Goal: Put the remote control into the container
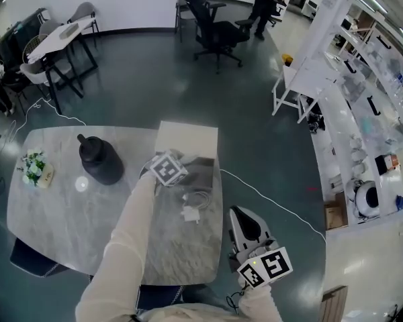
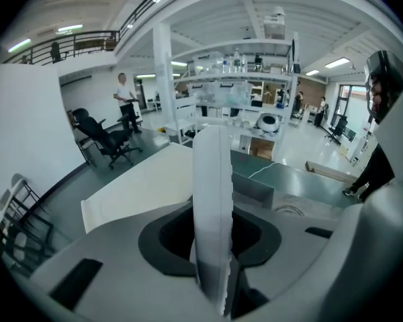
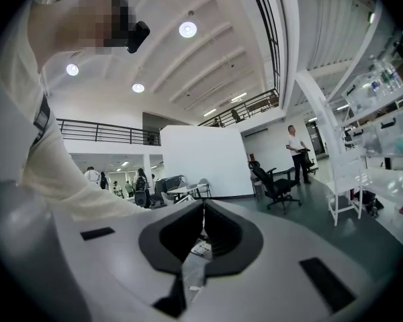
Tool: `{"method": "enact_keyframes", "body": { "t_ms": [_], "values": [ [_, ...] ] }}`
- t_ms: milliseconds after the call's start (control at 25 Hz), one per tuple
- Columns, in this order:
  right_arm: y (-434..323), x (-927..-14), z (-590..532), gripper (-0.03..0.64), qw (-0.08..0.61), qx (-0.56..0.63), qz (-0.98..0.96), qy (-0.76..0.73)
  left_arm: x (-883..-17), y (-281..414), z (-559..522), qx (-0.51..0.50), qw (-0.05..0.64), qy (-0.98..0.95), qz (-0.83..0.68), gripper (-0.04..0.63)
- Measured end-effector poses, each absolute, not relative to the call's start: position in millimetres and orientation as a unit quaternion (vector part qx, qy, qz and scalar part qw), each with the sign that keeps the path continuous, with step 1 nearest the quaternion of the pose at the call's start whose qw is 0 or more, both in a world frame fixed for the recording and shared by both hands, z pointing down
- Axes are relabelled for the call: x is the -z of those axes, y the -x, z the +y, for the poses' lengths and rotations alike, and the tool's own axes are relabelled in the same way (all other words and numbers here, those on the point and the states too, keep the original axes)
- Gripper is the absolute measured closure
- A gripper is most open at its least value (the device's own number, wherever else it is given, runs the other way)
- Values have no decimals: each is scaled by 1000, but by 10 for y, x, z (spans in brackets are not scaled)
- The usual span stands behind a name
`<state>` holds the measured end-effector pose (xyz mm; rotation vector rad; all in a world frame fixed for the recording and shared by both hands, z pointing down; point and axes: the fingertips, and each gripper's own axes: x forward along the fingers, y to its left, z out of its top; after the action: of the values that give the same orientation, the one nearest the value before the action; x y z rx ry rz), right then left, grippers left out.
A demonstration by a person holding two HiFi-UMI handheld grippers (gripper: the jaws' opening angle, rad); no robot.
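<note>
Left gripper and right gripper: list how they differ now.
The left gripper is shut on the white remote control; the right gripper is shut on nothing. The left gripper is at the container on the table; the right gripper is off the table's edge. Both bear a marker cube.

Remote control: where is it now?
The remote control is held in the left gripper, mid head view, at the container on the table's far edge, right of the black jug.
</note>
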<state>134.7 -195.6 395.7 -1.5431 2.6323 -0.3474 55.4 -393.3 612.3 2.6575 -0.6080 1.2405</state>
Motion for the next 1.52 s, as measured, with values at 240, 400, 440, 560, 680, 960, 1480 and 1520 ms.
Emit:
{"method": "enact_keyframes", "body": {
  "t_ms": [240, 400, 440, 560, 680, 960, 1480, 1520],
  "values": [
    [-1356, -4010, -2063, 600, 31, 111, 855, 506, -6376, -525, -3981, -449, 79, -872, -179, 491],
    [-1364, -4057, -2145, 600, 27, 117, 853, 508, -6495, -512, -4030, -475, 81, -861, -164, 491],
    [-1353, -4069, -2162, 600, 26, 119, 853, 508, -6528, -504, -4030, -480, 88, -858, -159, 491],
    [-1321, -4100, -2189, 600, 23, 120, 854, 506, -6638, -477, -3977, -498, 113, -849, -138, 491],
    [-1316, -4123, -2220, 600, 21, 120, 853, 507, -6708, -473, -3934, -518, 136, -837, -111, 491],
    [-1232, -4199, -2246, 600, 12, 125, 854, 504, -6876, -411, -3919, -552, 153, -813, -106, 491],
    [-1253, -4257, -2258, 600, 5, 130, 854, 503, -7012, -453, -3947, -532, 155, -820, -140, 491],
    [-1251, -4255, -2257, 600, 5, 131, 855, 503, -7009, -452, -3950, -529, 156, -822, -142, 491]
  ]
}}
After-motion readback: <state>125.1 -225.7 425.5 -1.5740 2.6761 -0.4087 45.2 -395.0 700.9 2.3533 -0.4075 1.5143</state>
